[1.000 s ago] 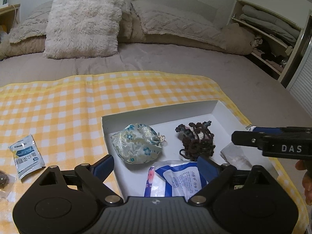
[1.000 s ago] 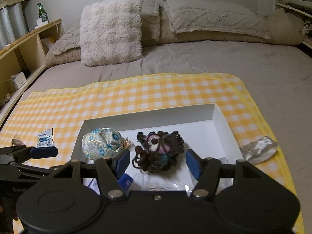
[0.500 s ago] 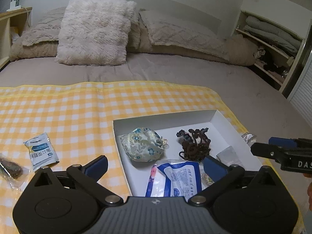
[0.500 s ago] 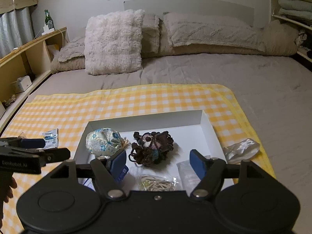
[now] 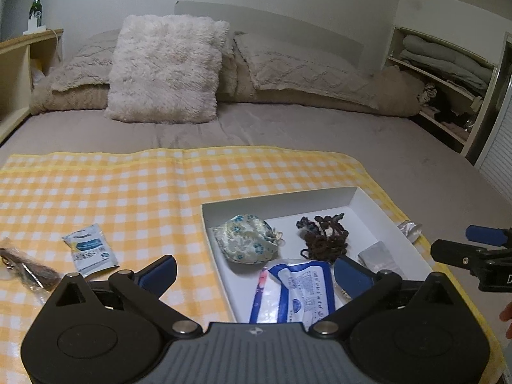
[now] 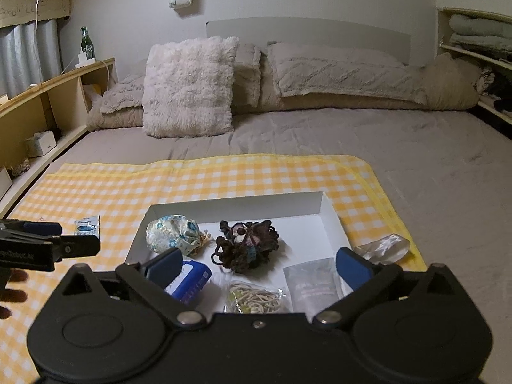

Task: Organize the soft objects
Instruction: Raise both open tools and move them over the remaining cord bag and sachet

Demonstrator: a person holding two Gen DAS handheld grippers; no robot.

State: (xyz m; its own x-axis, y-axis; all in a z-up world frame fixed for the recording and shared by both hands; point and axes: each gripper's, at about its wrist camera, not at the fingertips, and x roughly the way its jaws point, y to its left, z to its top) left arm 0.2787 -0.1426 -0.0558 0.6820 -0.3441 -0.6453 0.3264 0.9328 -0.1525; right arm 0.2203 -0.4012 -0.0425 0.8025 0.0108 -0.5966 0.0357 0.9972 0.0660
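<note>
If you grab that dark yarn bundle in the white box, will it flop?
Probably. The dark yarn bundle is a loose tangle of curly strands, so it should squash and dangle. It looks light, and stray loops might snag rather than slip.

Bedroom: bed, pillows

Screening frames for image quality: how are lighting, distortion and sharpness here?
Left wrist view: dim indoor light, fisheye bends the headboard, white box fairly sharp. Right wrist view: same dimness, dark vignetted corners, floral pouch slightly soft.
</note>
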